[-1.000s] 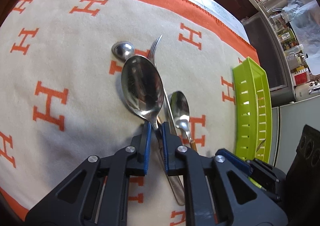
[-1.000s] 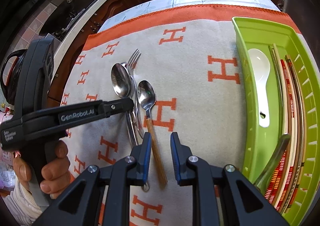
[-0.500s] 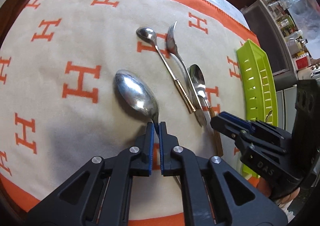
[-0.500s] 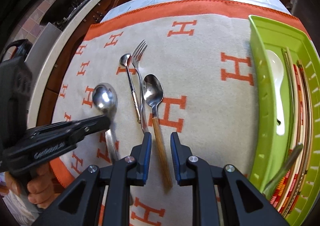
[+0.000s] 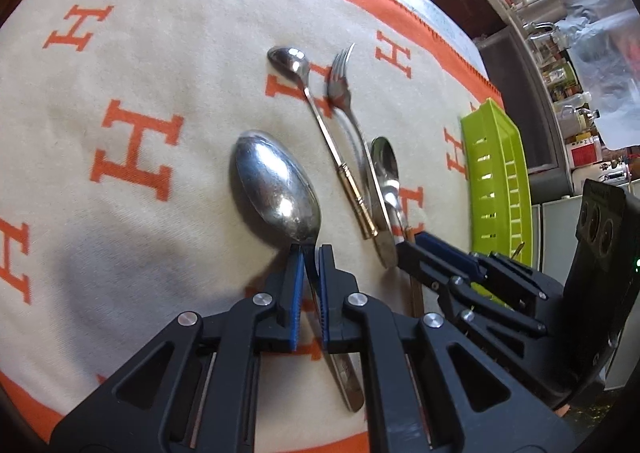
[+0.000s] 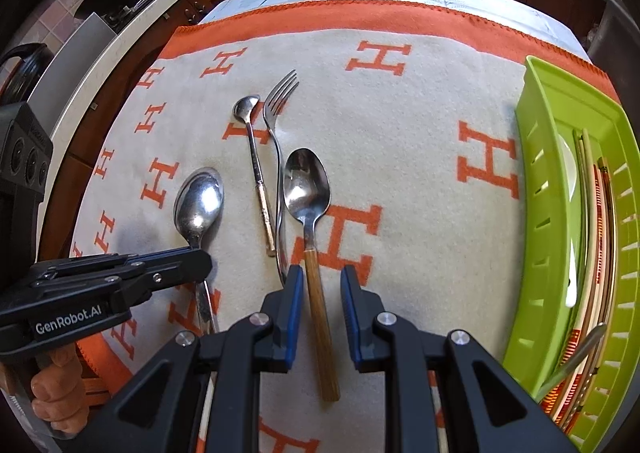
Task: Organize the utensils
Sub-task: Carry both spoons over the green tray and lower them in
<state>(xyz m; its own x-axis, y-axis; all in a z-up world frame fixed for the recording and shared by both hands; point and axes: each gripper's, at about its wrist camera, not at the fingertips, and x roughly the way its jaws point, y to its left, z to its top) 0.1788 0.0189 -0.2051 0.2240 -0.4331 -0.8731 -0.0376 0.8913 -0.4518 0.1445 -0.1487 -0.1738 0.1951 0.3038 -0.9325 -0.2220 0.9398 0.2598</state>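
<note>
A large steel spoon (image 5: 276, 189) lies bowl-up on a cream cloth (image 5: 168, 213) patterned with orange H letters and edged in orange. The left gripper (image 5: 308, 253) is clamped on the neck of this spoon, just below the bowl, its blue-padded jaws nearly together with only the thin handle between them; the handle runs on under the gripper toward the camera. To the right of the large spoon lie three more utensils, side by side and roughly parallel: a small spoon with a gold-toned handle (image 6: 256, 157), a fork (image 6: 278, 141) just beside it, and a spoon with a wooden handle (image 6: 310, 213). The right gripper (image 6: 318, 281) sits over the wooden handle with its jaws narrowly parted, one on each side of the handle; gaps show on both sides, so the pads do not press on it. At the far right edge of the cloth stands a lime-green slotted tray (image 6: 544, 181), already holding a white spoon (image 6: 570, 173), several chopsticks (image 6: 592, 213) and a metal utensil whose kind cannot be made out. A hand (image 6: 56, 393) grips the left gripper's handle at the lower left of the right wrist view.
</note>
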